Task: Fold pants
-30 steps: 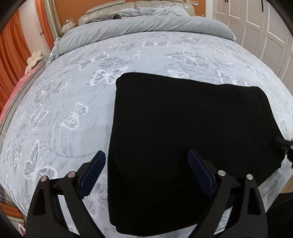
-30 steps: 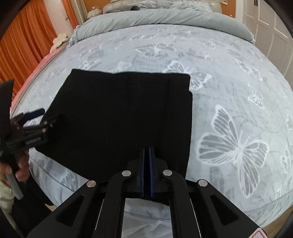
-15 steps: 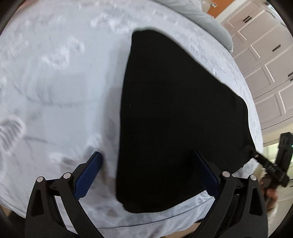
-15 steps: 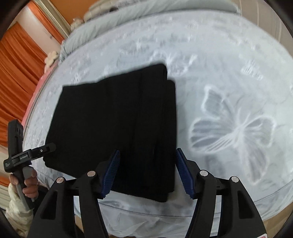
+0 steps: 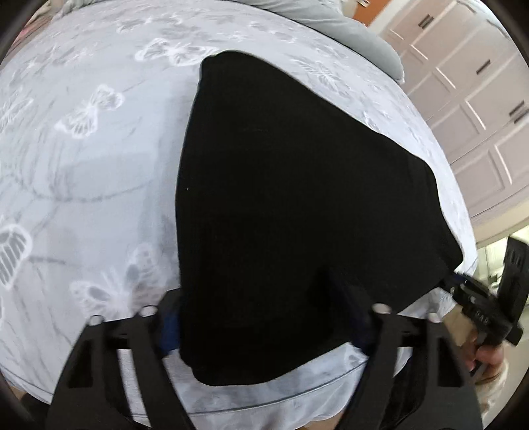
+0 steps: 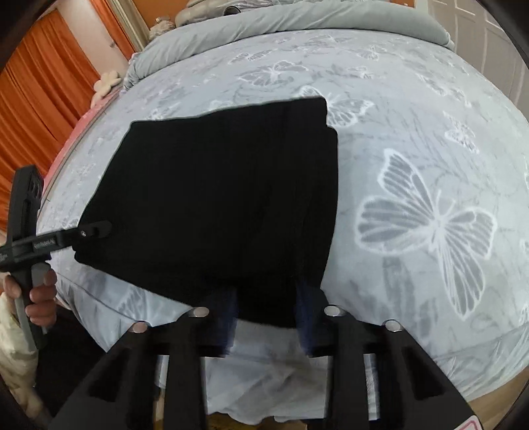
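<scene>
The black pants (image 5: pixel 297 205) lie folded into a flat rectangle on the bed (image 5: pixel 82 149) near its foot edge; they also show in the right wrist view (image 6: pixel 224 198). My left gripper (image 5: pixel 264 317) is open, its fingers straddling the near left corner of the pants. It also shows in the right wrist view (image 6: pixel 96 230) at the pants' left edge. My right gripper (image 6: pixel 267 317) is open, its blue pads either side of the near right corner of the pants. It also shows in the left wrist view (image 5: pixel 459 281) at the pants' right corner.
The bed has a grey butterfly-print cover (image 6: pixel 429 215) and a folded grey duvet (image 6: pixel 297 20) at the head. Orange curtains (image 6: pixel 43 99) hang on the left. White wardrobe doors (image 5: pixel 479 99) stand on the right. The bed's foot edge (image 6: pixel 281 380) is just below both grippers.
My right gripper has opened from shut and moved down to the pants' near right corner. My left gripper has swung down and right over the near left corner. The pants have not moved.
</scene>
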{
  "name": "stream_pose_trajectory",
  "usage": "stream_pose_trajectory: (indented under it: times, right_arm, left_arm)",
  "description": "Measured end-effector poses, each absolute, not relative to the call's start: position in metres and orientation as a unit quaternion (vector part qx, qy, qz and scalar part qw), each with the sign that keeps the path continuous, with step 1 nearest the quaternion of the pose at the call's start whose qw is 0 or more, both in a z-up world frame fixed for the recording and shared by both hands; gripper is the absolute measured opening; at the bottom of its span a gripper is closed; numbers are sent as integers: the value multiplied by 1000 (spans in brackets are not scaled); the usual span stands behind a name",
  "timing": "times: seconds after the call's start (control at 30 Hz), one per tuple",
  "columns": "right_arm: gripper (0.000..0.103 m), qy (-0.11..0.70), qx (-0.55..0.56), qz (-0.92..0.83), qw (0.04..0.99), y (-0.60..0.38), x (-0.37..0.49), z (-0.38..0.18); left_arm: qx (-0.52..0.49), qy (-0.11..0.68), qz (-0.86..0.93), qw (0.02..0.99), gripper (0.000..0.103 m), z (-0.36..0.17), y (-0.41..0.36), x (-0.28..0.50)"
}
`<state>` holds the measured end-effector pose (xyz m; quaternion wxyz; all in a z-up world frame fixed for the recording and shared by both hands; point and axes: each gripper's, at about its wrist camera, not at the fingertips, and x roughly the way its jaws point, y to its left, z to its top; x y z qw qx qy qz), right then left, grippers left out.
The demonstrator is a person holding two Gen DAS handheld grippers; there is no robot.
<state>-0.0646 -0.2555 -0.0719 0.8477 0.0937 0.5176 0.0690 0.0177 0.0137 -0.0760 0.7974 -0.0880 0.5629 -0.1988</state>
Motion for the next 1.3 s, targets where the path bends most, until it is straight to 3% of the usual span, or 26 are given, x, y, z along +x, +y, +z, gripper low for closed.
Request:
stream_pose_trajectory:
  times: [0.03,0.17,0.23,0.33,0.4,0.43,0.5,0.8,1.07,1.27,1.3]
  right_arm:
    - [22,505,87,72,856,-255,-67,-62]
    - [20,494,103,66,861,-270,-76,-53]
    - [35,550,77,46,831,-271,-69,-84]
    - [53,525,85,49,846,-273,-74,-69]
    - [72,485,114,39,866,-284,-78,-49]
    - [79,476,130,41,869,-289,-76,-43]
    - [83,467,160,54,868,-295,-63,-37]
    - [85,559,252,80,786,-296,21,-84]
    - [85,419,288,104,855,-320,-30,-16]
    - [84,560,224,59,795,-296,1,-85]
    - [76,572,222,64,787,-292,6,-95]
  left_arm:
    - [-82,558,-199,802,41,-70,14,17]
    - [-99,556,-219,796,39,-54,27,11]
    - [-81,577,-198,788,49,-73,24,11]
    - [-68,556,-189,807,59,-63,25,4]
    - [-63,531,-188,824,78,-45,28,2]
    - [-71,518,-180,833,96,-38,31,3]
    - [-97,499,-163,846,98,-30,37,14]
    - [-219,594,-151,759,98,-97,32,70]
    - [-216,583,-173,764,98,-81,36,54]
    - [-184,587,-161,772,95,-93,23,70]
    - [-170,582,-161,779,88,-92,20,69]
